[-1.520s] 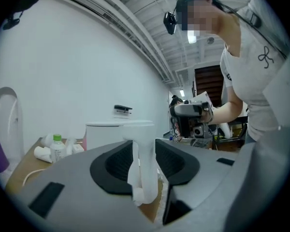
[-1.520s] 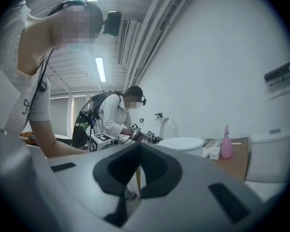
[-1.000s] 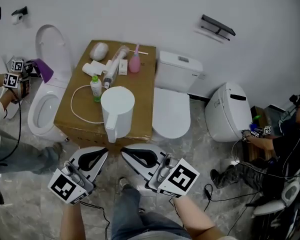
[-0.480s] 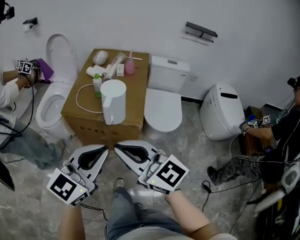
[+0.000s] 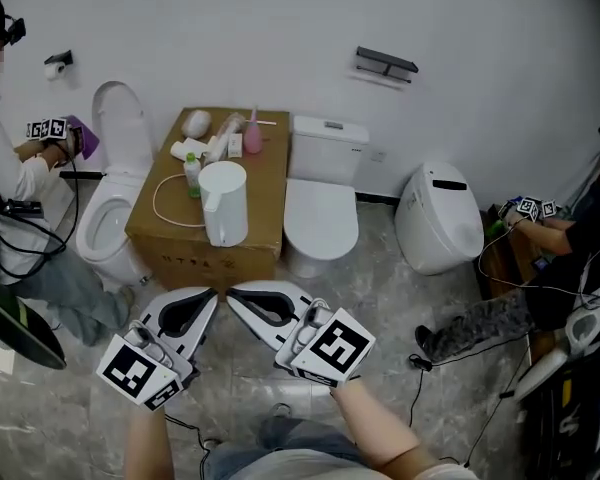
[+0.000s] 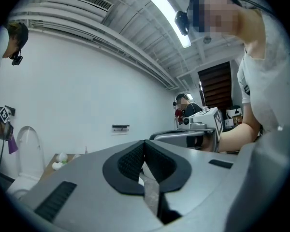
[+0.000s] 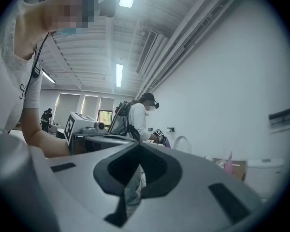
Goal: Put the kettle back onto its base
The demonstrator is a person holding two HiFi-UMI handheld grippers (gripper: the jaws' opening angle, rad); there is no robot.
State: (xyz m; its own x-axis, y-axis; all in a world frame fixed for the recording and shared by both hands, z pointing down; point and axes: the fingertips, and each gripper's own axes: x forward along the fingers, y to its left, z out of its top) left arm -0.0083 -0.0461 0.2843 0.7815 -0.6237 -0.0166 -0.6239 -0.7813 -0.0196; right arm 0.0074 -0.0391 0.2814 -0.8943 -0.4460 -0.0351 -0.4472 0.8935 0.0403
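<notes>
The white kettle (image 5: 224, 203) stands upright near the front of a cardboard box (image 5: 260, 228), with a white cord (image 5: 160, 208) looping out to its left. No separate base shows under it. My left gripper (image 5: 213, 294) and right gripper (image 5: 230, 294) hover side by side over the floor in front of the box, well short of the kettle, tips nearly touching each other. Both are shut with nothing between the jaws. The left gripper (image 6: 145, 144) and right gripper (image 7: 139, 146) views show shut jaws pointing level, and the kettle is not in either.
A green-capped bottle (image 5: 192, 173), a pink bottle (image 5: 252, 133) and white items lie at the back of the box. An open toilet (image 5: 108, 218) stands left of it, a closed one (image 5: 322, 208) right, another (image 5: 438, 218) farther right. People crouch at both sides; cables cross the floor (image 5: 450, 368).
Both grippers and the head camera have backed away from the box, so the kettle now looks smaller and farther off. The kettle itself has not moved.
</notes>
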